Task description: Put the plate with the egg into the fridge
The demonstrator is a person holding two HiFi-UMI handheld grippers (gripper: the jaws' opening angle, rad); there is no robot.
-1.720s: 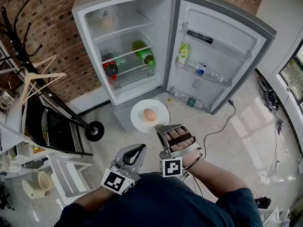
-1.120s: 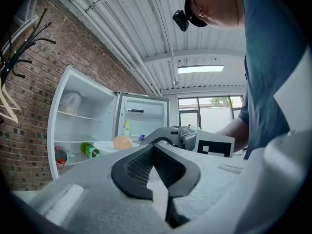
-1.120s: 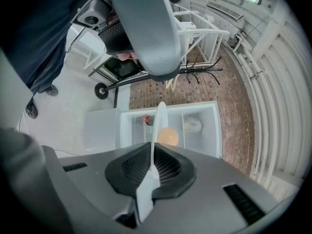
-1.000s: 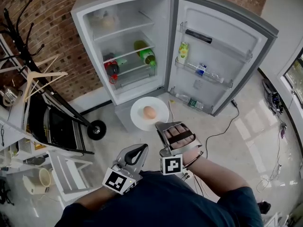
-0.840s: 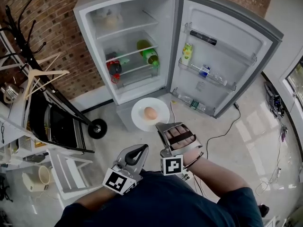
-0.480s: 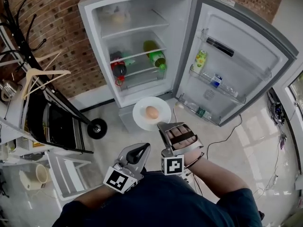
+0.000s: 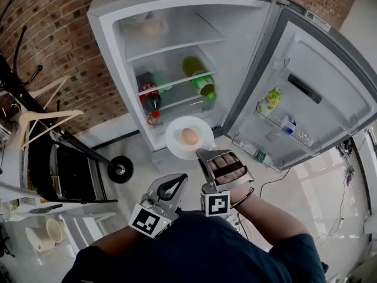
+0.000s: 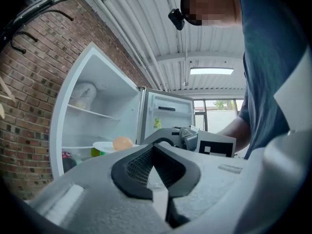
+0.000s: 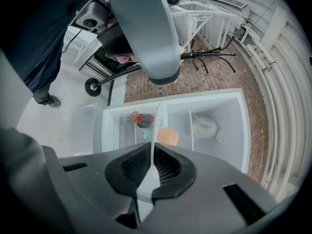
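A white plate (image 7: 177, 145) carries a brown egg (image 7: 189, 136) and hangs just in front of the open fridge (image 7: 177, 52), at the level of its lower shelves. My right gripper (image 7: 201, 152) is shut on the plate's near rim. In the right gripper view the plate (image 9: 156, 116) runs edge-on out of the jaws, the egg (image 9: 167, 136) beside it. My left gripper (image 7: 176, 180) is held low and left of the right one, shut and empty. In the left gripper view, plate (image 8: 103, 146) and egg (image 8: 122, 143) show past its jaws.
The fridge shelves hold a cola bottle (image 7: 148, 101), a green bottle (image 7: 202, 82) and a pale bag (image 7: 148, 26) on top. The open door (image 7: 318, 93) at right carries small bottles (image 7: 270, 101). A coat rack with hangers (image 7: 41, 114) and a black cart (image 7: 65, 170) stand left.
Both grippers and the plate have moved toward the fridge, which now fills more of the head view. The plate stays in the right gripper. The left gripper stays shut.
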